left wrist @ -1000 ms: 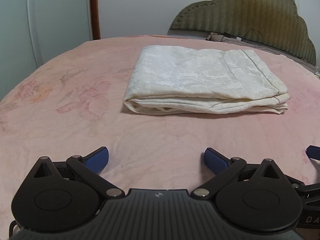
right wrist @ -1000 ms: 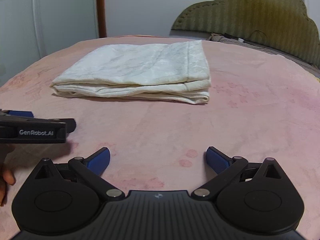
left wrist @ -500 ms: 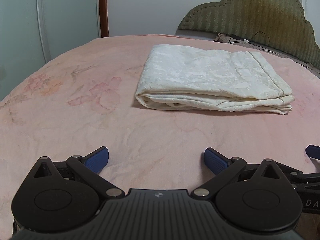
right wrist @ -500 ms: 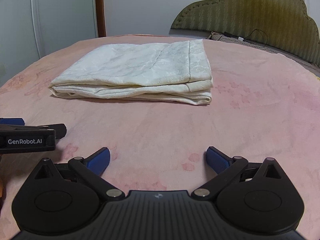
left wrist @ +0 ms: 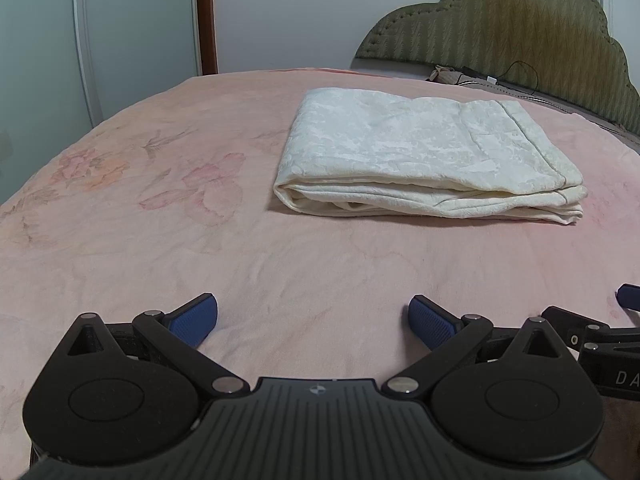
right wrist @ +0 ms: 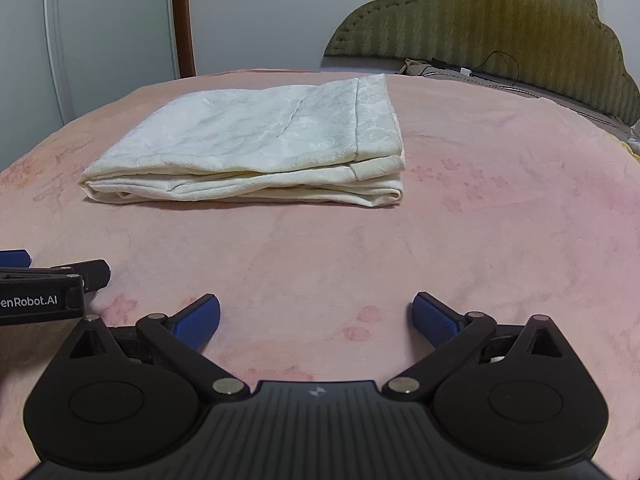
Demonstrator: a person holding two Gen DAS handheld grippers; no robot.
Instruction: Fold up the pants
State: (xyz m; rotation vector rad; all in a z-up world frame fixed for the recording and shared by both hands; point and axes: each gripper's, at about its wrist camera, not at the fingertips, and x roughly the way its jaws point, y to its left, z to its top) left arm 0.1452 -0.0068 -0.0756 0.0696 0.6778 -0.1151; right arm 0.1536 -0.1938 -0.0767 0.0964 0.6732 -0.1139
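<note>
Judging the step: the folding is judged to be complete, since the cream-white textured fabric pants (left wrist: pixel 424 152) lie as a compact, layered rectangle; what remains is judged to be a clean retreat.
Doing it well: both tools are best kept low, level and apart from the stack, so that no layer is dragged or caught.
Left wrist view, tool: the left gripper (left wrist: pixel 313 318) is seen with its blue-padded fingers spread wide and nothing held between them, hovering over the pink floral plush bedspread (left wrist: pixel 120 220).
Left wrist view, pants: the folded stack is placed ahead and slightly right of the spread fingers, well apart from them, with its rounded fold edge on the left and stacked loose edges on the right.
Left wrist view, neighbour: part of the right gripper (left wrist: pixel 628 296) is seen at the right edge.
Right wrist view, tool: the right gripper (right wrist: pixel 316 316) is likewise spread wide and empty.
Right wrist view, pants: the stack (right wrist: pixel 256 148) is placed ahead and to the left, well apart; an olive quilted headboard (right wrist: pixel 500 20) stands beyond.
Risk: a low sweep across the bedspread could wrinkle it and nudge the stack.
</note>
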